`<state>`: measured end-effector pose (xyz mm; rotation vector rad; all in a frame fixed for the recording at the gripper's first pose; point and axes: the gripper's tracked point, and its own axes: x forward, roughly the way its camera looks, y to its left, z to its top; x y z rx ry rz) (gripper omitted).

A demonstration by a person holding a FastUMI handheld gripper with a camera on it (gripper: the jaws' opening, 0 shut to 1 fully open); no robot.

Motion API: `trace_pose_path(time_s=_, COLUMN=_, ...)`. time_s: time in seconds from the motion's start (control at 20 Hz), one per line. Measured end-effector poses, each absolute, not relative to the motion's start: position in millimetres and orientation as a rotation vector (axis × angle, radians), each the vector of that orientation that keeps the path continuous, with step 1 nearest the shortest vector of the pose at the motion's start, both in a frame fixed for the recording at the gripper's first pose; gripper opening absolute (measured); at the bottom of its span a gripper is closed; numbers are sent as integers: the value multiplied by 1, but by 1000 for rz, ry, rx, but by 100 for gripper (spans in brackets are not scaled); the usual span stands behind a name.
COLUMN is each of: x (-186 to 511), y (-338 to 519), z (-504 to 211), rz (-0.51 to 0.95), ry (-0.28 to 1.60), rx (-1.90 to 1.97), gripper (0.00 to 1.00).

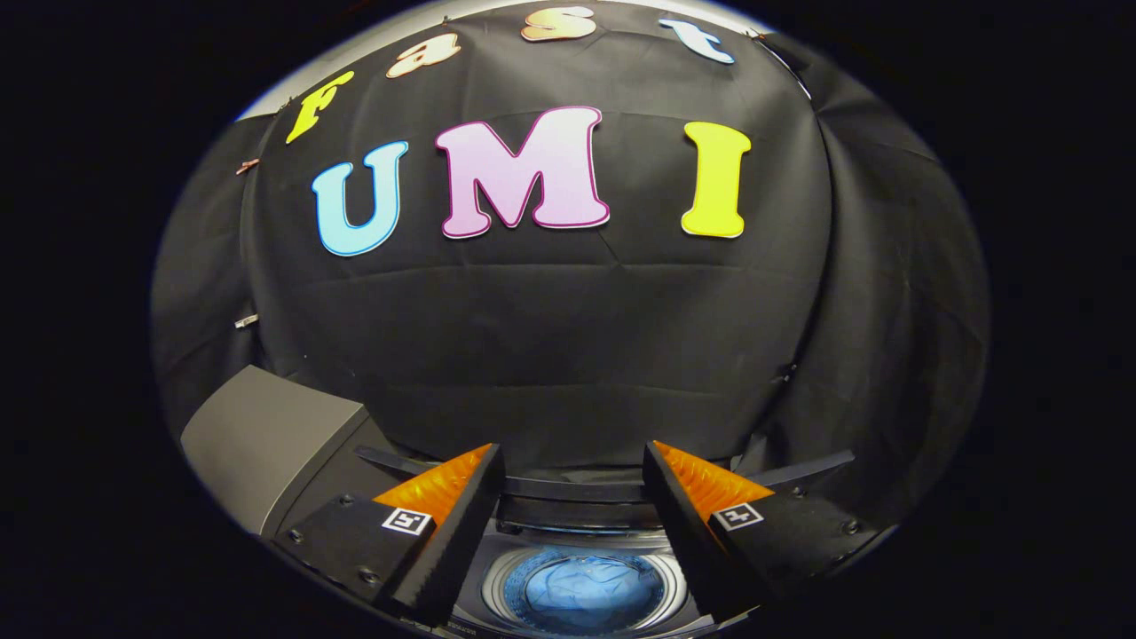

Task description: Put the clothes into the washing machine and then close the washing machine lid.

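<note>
From where I stand, the gripper (572, 466) hangs above the washing machine (532, 612) with its two fingers spread wide apart and nothing caught between them; each finger (470, 524) slants inward toward its tip and carries a small square black-and-white marker (407, 520) on its upper face. Down in the gap between the fingers sits the round mouth of the drum (497, 581), ringed by a pale metal rim, and inside it lies a crumpled blue garment (586, 593), bunched in soft folds and filling most of the opening. The clothes rest in the drum, well below the fingertips and not touching them. The machine's lid (266, 444) is up: a grey, flat-faced panel standing tilted to the left of the left finger, behind and above the opening. A dark curved edge of the machine's top (568, 488) runs across just beyond the fingertips, and past that hangs the booth's black cloth wall (550, 337), creased in a few long horizontal folds and pinned at the left side with small clips (247, 320).
</note>
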<state>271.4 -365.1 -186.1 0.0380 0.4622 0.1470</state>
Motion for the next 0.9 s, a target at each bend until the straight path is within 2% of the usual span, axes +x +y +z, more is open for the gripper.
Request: trace_pose_path(time_s=0.9, x=238, y=-361, z=-189, rz=167, ry=434, rx=-5, gripper=99)
